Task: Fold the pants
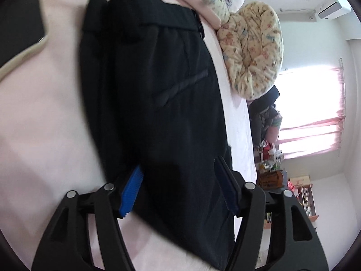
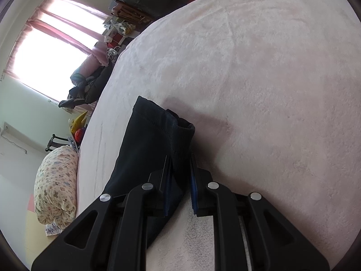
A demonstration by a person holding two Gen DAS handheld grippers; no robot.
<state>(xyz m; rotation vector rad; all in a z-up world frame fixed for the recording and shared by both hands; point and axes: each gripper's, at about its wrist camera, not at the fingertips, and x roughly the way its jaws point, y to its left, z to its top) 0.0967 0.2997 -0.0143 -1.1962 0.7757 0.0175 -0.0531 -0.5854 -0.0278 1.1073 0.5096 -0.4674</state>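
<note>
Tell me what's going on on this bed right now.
A person is folding black pants on a pink blanket, with a handheld claw in each hand. The right claw is clamped on the hem end of a pant leg. The left claw straddles the pants below the waistband, cloth between its blue pads; whether they press is unclear. A phone lies beside the pants.
</note>
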